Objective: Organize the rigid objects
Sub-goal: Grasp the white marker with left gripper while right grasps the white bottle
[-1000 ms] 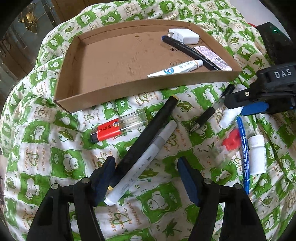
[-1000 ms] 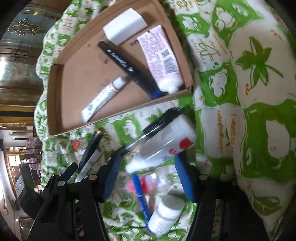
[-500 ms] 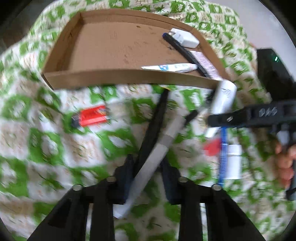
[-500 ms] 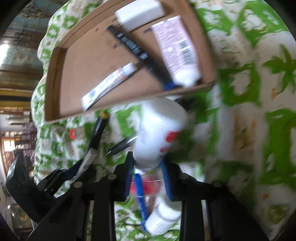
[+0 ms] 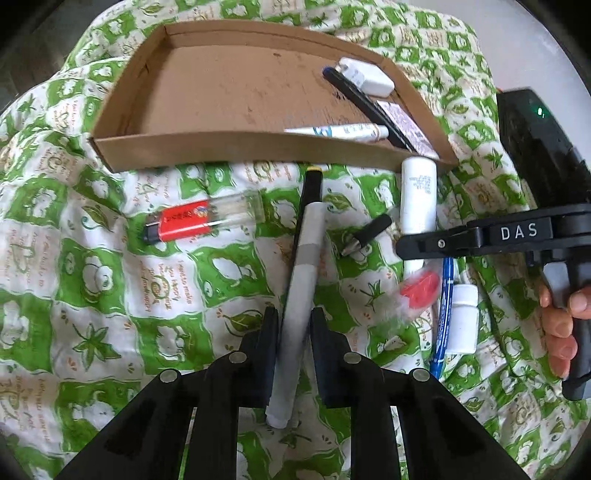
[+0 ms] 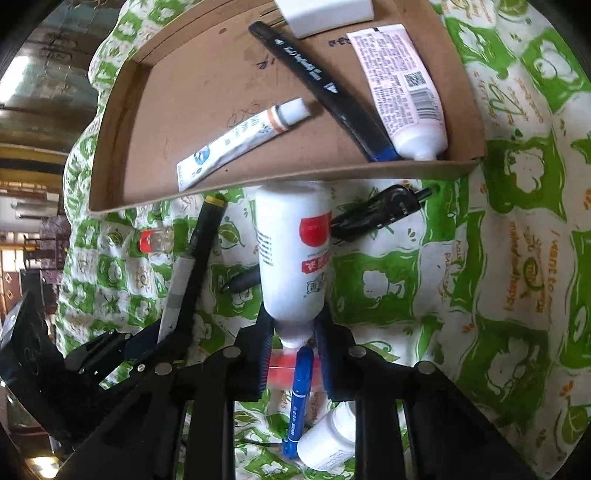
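Our left gripper is clenched on a grey marker, its jaws having just closed in on the barrel, which runs up between the pads toward the tray. A black pen with a yellow tip lies just beside the marker, partly under it. Our right gripper has likewise just closed and now grasps a white bottle with a red label by its narrow neck, the body pointing toward the tray's near wall. Below that grip lie a blue pen and a small white pill bottle on the green-and-white cloth.

Farther out, a clear tube with a red label rests on the cloth left of the marker, and a short black pen piece lies to its right. The cardboard tray holds a white ointment tube, a long black pen, a pink tube and a white block, all gathered toward its right end.
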Available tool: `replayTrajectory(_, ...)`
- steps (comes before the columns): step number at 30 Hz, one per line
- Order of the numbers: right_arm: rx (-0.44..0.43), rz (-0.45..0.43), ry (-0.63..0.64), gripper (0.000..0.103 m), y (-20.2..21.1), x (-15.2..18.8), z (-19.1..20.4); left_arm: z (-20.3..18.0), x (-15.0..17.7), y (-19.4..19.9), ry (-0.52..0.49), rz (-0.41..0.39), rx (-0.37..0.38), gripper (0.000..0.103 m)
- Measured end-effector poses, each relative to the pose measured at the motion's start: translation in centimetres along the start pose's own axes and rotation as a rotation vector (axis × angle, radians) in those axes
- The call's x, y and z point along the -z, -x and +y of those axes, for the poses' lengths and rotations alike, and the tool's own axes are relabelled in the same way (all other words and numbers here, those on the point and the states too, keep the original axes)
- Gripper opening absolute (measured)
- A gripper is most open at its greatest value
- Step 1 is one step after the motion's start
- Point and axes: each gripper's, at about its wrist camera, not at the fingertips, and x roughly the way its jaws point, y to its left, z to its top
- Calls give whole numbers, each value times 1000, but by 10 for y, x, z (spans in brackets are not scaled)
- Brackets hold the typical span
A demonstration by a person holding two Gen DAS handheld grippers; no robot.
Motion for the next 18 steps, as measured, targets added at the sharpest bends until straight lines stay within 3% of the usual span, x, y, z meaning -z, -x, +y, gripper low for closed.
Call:
replayTrajectory(6,-17,-18,-20,34,9,-2,-3,16,-3,8,29,-5,17,18)
replayTrajectory(12,-20,-30,-39,33,6,-5,-8,24,-9,8,39,-19,23,18)
replayTrajectory(18,30,-58,6,29,13,-4,-4,37,-13,12,94,-57,36,18)
